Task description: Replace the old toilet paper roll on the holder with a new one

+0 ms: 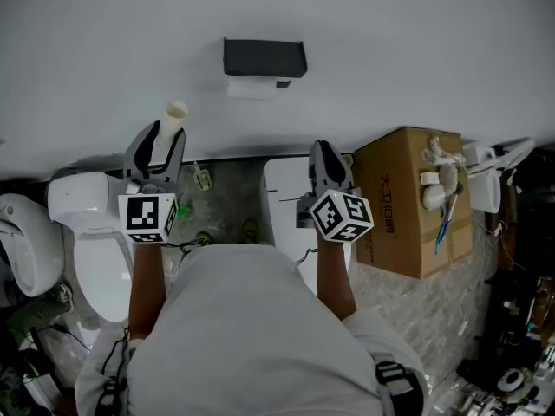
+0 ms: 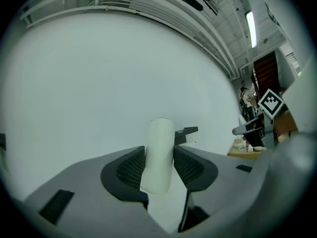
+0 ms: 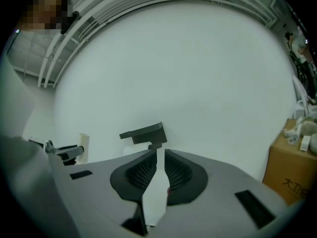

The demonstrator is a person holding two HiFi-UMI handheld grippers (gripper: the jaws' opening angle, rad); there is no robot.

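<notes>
White wall filled the background, with the black holder mounted on it, well apart from both tools. The left tool was clenched on the old roll's bare cardboard tube, which stood upright between its pads and rose above them. The right tool was empty, its jaws drawn close with only a slit between. A toilet sat below the left tool and a cardboard box stood at the right.
</notes>
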